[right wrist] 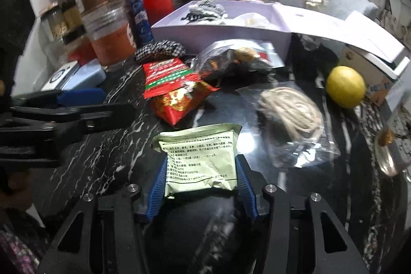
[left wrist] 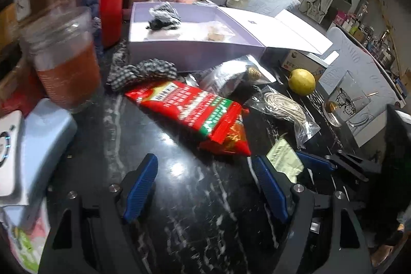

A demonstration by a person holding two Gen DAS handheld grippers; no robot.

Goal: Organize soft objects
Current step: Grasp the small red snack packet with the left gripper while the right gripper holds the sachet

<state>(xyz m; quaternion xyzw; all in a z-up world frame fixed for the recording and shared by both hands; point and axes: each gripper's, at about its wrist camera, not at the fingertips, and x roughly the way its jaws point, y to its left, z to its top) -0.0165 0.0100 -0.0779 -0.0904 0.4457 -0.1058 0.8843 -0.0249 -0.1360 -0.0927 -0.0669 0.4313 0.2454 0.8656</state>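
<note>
A pale green pouch (right wrist: pixel 200 145) lies on the black marble table, and my right gripper (right wrist: pixel 201 163) is shut on it, with a blue pad pressing each side. In the left wrist view the same pouch (left wrist: pixel 283 158) shows beside the right gripper's fingers (left wrist: pixel 316 161). My left gripper (left wrist: pixel 204 161) hangs open over bare table, just short of a red snack bag (left wrist: pixel 195 109). Behind the bag lie a checked scrunchie (left wrist: pixel 143 72) and an open lavender box (left wrist: pixel 195 53) with another scrunchie (left wrist: pixel 163 17) inside.
A silver foil bag (left wrist: pixel 231 76), a clear bag of coiled cord (left wrist: pixel 282 104) and a lemon (left wrist: pixel 301 81) lie to the right. A jar with orange contents (left wrist: pixel 64 63) and a light-blue device (left wrist: pixel 43 135) crowd the left. A glass cup (left wrist: pixel 352 104) stands far right.
</note>
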